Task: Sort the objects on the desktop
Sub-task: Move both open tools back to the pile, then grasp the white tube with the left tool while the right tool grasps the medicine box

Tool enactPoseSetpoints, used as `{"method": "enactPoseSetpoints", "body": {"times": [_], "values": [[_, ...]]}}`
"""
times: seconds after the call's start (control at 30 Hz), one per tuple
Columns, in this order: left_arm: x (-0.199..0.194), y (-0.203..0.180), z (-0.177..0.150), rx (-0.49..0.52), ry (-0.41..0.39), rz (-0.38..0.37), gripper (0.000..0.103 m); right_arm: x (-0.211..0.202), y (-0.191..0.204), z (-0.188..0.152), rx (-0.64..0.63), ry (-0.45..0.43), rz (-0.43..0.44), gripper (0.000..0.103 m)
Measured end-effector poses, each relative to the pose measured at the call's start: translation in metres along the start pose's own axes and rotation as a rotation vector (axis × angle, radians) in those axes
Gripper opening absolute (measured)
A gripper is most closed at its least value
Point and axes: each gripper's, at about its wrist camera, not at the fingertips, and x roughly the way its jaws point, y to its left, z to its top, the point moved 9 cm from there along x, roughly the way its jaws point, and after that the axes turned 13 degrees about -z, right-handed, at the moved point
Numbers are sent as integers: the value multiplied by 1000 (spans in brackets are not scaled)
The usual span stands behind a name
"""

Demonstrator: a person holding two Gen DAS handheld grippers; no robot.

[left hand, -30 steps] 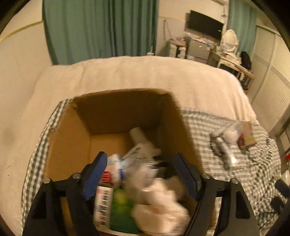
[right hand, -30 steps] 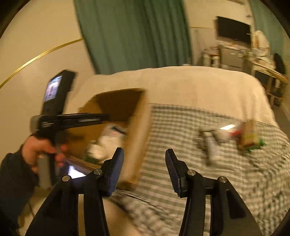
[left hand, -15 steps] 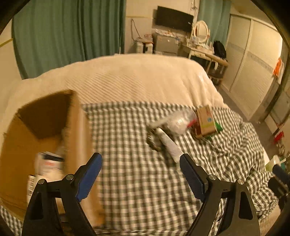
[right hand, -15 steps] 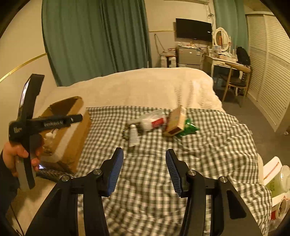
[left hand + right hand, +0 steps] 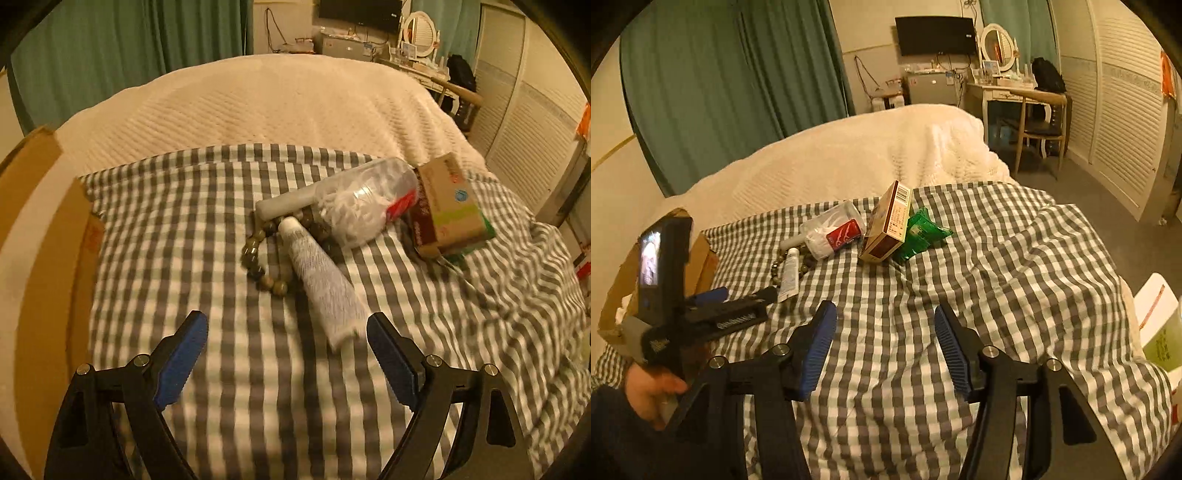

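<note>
Your white squeeze tube (image 5: 325, 284) lies on the grey-and-white checked cloth (image 5: 229, 398), its cap end over a loop of brown-green beads (image 5: 258, 254); its print is too blurred to read. Just beyond lie a clear plastic bottle with a red label (image 5: 362, 206), a tan cardboard carton (image 5: 448, 206) and, only in the right view, a green foil packet (image 5: 919, 236) under the carton and the carton's barcode end. Your left gripper (image 5: 284, 332) hangs above the cloth with jaws spread wide and empty, the tube's tail near its right finger. Your right gripper (image 5: 884, 325) is opening over bare cloth, nothing between its jaws. The brown cardboard box (image 5: 40, 258) sits at the left.
</note>
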Motion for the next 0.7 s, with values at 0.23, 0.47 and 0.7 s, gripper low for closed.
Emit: {"method": "enactPoseSetpoints", "body": {"times": [0.23,0.47,0.7], "values": [[24,-1,18,-4,-67,-9,90,43,12,23,6,60,36,55],[37,2,6,26,-35,-34,90,103,22,34,12,115,11,55],[36,14,2,-36,-20,-69,81,138,25,49,141,142,71,55]]}}
